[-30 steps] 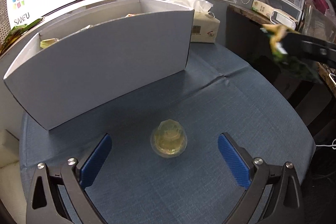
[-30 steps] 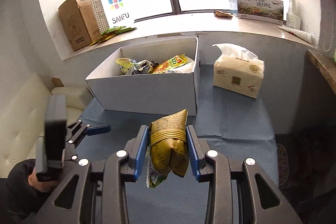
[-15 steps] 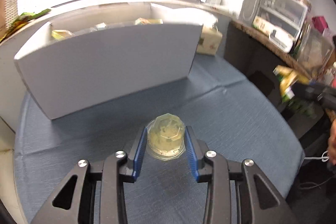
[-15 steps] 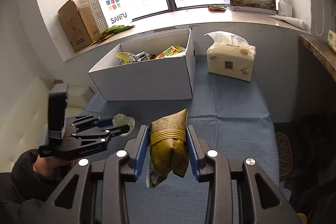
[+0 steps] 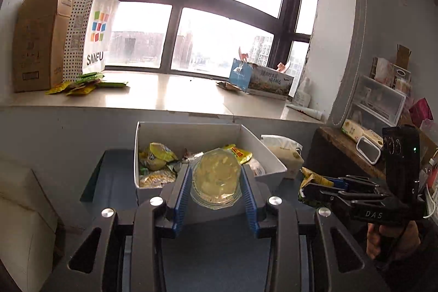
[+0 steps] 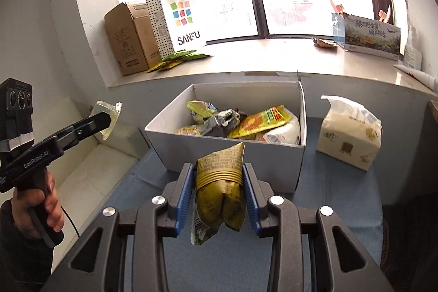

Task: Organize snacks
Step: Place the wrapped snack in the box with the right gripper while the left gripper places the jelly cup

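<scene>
My left gripper (image 5: 216, 182) is shut on a clear yellowish jelly cup (image 5: 216, 179) and holds it in the air in front of the white box (image 5: 189, 130). The box holds several snack packets (image 5: 154, 160). My right gripper (image 6: 219, 190) is shut on a gold snack pouch (image 6: 220, 193), raised above the blue cloth, just short of the box (image 6: 219, 147). The left gripper with its cup (image 6: 105, 116) shows at the left of the right wrist view. The right gripper with its pouch (image 5: 312, 178) shows at the right of the left wrist view.
A tissue pack (image 6: 350, 133) stands on the blue cloth (image 6: 336, 190) right of the box. The window sill behind carries a cardboard carton (image 6: 128, 37), a SANFU bag (image 6: 180, 18), loose green packets (image 6: 175, 59) and a printed box (image 6: 369, 34). A white sofa (image 5: 24, 210) lies left.
My left gripper closed on the jelly cup on the cloth and lifted it up toward the box. My right gripper kept its pouch and moved closer to the box.
</scene>
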A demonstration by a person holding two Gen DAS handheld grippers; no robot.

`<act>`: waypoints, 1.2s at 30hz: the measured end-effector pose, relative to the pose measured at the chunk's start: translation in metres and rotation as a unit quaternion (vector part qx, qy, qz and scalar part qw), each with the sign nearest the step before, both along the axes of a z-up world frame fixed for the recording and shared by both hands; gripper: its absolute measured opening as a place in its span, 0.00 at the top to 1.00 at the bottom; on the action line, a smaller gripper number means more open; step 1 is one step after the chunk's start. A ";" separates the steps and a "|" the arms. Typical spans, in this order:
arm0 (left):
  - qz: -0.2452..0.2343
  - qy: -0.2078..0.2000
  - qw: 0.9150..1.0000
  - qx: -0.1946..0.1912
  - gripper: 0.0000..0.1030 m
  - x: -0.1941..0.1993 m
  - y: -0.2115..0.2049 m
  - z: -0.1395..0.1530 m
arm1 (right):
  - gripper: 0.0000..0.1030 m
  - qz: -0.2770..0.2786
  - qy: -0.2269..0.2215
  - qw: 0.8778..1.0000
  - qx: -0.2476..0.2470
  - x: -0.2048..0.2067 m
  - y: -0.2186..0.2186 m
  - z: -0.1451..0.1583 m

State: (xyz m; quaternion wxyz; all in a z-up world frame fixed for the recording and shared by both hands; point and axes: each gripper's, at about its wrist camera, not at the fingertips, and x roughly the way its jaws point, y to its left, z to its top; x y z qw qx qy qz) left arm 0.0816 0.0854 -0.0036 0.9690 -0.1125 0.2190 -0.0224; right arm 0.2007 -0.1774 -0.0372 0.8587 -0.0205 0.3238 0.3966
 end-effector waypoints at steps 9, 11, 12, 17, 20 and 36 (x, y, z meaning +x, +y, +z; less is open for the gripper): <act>0.013 0.005 1.000 0.028 0.62 0.075 0.021 0.022 | 0.62 -0.014 -0.008 1.000 -0.007 0.064 0.045 0.025; 0.013 0.016 0.999 0.024 0.62 0.096 0.026 0.019 | 0.62 -0.024 -0.007 1.000 -0.012 0.083 0.053 0.027; 0.016 0.020 0.999 0.026 0.62 0.106 0.028 0.017 | 0.62 -0.027 -0.007 1.000 -0.016 0.093 0.056 0.027; 0.021 0.044 0.998 0.045 0.61 0.146 0.034 0.006 | 0.62 -0.043 0.006 0.998 -0.037 0.137 0.072 0.018; 0.029 0.060 0.997 0.035 0.61 0.162 0.041 -0.001 | 0.61 -0.055 0.017 0.997 -0.050 0.155 0.078 0.009; 0.091 0.065 0.993 0.039 0.00 0.133 0.049 -0.007 | 0.00 -0.111 -0.018 0.990 -0.088 0.146 0.060 -0.007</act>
